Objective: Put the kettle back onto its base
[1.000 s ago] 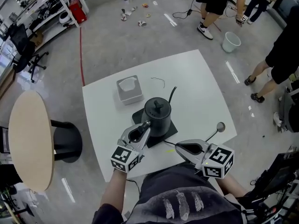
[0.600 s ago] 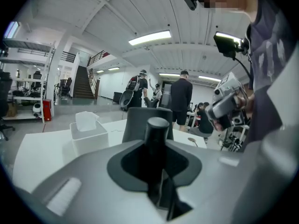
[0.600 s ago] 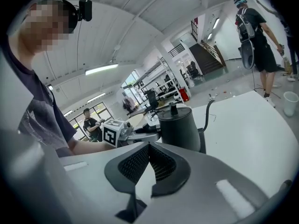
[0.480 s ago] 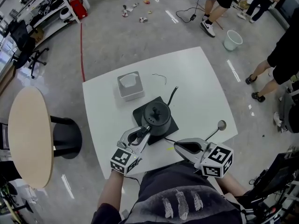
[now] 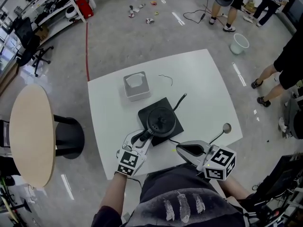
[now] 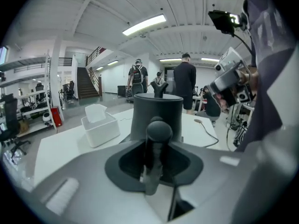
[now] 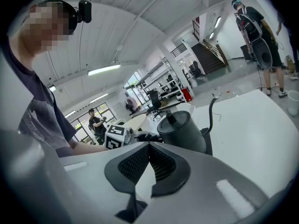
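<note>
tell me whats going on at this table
A person is working with a handheld gripper in each hand at a white table. The black kettle sits on its black base. The left gripper has the kettle's handle between its jaws, which have just been opening, so it looks to be letting go. The right gripper hangs near the table's edge, shut and empty.

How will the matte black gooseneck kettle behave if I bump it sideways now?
Probably stable: the matte black gooseneck kettle is squat and sits flat on its black square base. Possibly heavy if filled; its contents are hidden. Its thin spout would likely catch on things.
</note>
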`<state>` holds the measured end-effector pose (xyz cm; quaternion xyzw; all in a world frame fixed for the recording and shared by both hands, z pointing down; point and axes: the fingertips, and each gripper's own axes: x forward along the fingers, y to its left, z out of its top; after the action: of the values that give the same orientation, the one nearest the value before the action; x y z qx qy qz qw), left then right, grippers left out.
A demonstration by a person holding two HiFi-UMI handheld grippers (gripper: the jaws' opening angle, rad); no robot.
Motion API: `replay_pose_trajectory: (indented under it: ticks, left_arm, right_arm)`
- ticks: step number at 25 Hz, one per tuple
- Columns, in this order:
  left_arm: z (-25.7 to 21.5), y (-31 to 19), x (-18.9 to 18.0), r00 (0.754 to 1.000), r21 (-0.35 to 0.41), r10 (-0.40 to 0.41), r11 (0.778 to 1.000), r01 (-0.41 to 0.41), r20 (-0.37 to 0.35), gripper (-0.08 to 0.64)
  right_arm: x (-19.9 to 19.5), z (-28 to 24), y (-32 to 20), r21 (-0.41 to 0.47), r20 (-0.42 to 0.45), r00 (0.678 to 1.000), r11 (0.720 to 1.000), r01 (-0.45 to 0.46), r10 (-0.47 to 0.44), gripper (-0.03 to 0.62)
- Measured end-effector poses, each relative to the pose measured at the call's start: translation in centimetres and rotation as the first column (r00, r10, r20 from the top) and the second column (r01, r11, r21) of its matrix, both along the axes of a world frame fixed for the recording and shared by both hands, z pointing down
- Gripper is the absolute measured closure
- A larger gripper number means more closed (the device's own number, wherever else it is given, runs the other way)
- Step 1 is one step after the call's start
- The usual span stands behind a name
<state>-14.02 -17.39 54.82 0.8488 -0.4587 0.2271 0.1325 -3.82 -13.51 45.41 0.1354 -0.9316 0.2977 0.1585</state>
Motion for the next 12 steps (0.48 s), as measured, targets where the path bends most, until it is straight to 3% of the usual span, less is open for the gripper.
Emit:
replay_pose_trajectory:
  ticks: [7, 12]
  left_arm:
    - [0.8, -1.7, -2.7, 0.992, 0.023, -0.106, 0.994, 0.105, 0.073, 0.459]
    - [0.9, -3.0, -3.4, 0.990, 0.018, -0.107, 0.994, 0.106, 0.097, 0.459]
  right_arm:
    - [-1.1, 0.7, 0.4, 0.002, 0.016, 1.000, 1.000, 0.027, -0.027, 0.591]
    - [-1.6, 0.3, 0.7, -0.012, 0.032, 0.999, 1.000, 0.022, -0.022, 0.591]
